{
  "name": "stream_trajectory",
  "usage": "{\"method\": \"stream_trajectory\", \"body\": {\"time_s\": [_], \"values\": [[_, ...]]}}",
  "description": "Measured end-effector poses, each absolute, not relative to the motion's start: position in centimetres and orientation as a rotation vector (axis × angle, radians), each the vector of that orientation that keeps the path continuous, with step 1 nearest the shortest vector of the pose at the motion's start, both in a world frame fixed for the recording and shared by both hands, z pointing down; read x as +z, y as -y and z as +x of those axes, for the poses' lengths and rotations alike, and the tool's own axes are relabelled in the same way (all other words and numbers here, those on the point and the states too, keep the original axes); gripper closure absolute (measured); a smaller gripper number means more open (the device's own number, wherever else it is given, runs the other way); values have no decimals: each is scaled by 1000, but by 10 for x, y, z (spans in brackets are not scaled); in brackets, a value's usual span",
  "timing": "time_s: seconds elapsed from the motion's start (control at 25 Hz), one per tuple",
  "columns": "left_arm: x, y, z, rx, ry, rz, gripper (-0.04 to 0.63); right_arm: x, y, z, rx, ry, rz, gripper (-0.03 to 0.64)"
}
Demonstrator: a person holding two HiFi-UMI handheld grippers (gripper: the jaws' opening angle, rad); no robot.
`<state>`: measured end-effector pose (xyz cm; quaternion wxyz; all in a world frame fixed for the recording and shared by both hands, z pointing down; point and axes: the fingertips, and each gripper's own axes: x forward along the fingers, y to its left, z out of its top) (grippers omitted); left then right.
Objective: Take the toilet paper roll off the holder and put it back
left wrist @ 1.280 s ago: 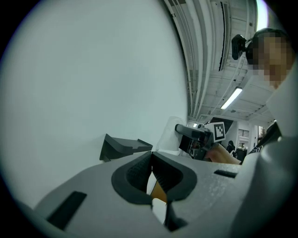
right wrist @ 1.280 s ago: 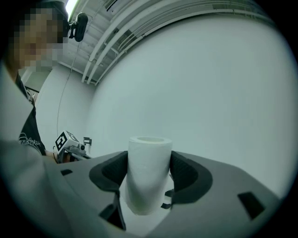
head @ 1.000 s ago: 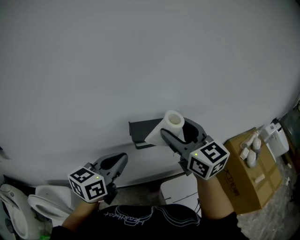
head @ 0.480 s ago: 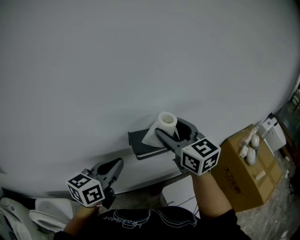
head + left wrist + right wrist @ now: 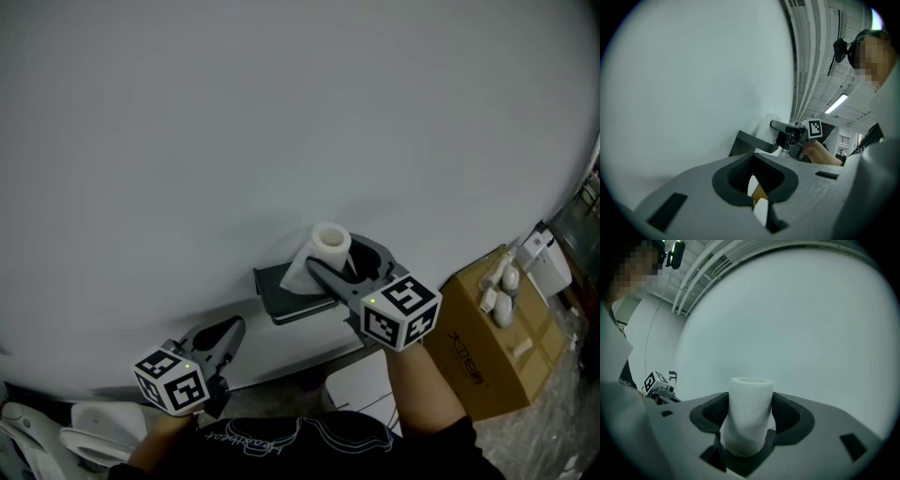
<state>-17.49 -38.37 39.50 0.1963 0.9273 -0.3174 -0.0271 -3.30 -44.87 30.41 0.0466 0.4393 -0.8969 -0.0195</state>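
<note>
Right gripper view: your right gripper [image 5: 749, 405] is clamped on the toilet paper roll [image 5: 747, 420]. The roll stands upright between the jaws, its hollow core facing up, with only the pale wall [image 5: 797, 319] behind.
Head view: only here do you see that the roll sits at the right end of the dark holder [image 5: 281, 294]. A loose sheet hangs down onto the holder's top. You cannot tell whether the roll rests on the holder.
Left gripper view: your left gripper [image 5: 752, 158] has its jaws closed together with nothing in them. From this side the holder's left edge juts out from the wall, and the right gripper is beyond it.
Room to move: the wall is plain above and to both sides of the holder. The left gripper hangs low, well apart from the holder's left edge.
Cardboard box [image 5: 487, 342]: it stands to your right, below the holder, with small white things [image 5: 500, 291] lying on its lid.
</note>
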Motion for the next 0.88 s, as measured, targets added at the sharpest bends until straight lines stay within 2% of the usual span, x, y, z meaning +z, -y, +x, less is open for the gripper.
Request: {"method": "stream_trajectory", "body": {"time_s": [0.48, 0.6, 0.72, 0.88], "values": [[384, 364, -174, -95, 938, 2598, 591, 288, 414, -16, -22, 2844, 1386, 320], [377, 349, -168, -104, 947, 2611, 591, 283, 387, -9, -25, 2880, 1383, 378], [364, 329, -156, -114, 937, 2633, 591, 281, 355, -3, -38, 2910, 1349, 478], [344, 300, -138, -141, 925, 2664, 591, 285, 312, 4, -6, 2959, 1272, 574]]}}
